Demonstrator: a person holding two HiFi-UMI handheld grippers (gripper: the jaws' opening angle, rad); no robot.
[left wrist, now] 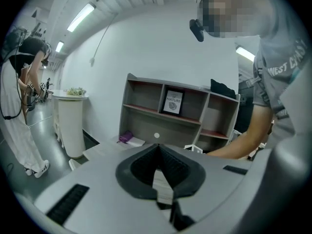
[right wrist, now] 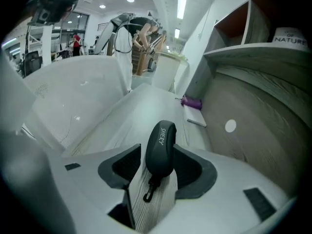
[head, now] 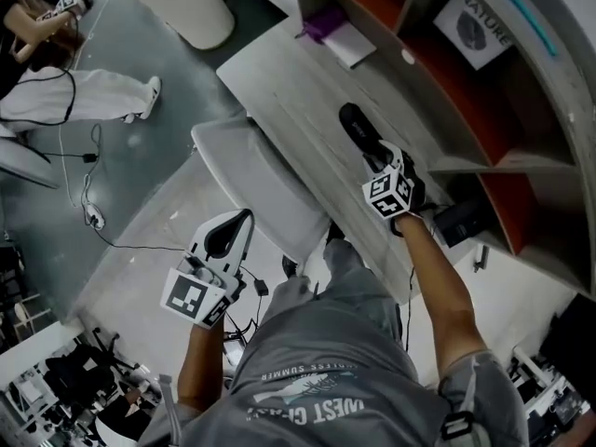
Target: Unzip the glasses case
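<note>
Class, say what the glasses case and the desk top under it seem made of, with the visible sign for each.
Glasses case: probably a moulded leather-like or synthetic shell, matte black; smooth, dull rounded surface with pale lettering.
Desk top: likely wood-look laminate, matte pale grey; fine straight grain lines.

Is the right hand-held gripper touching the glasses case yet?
Cannot tell. The right gripper view shows the glasses case between the open jaws of the right hand-held gripper, with table showing beside one pad, but the other pad meets its outline.
</note>
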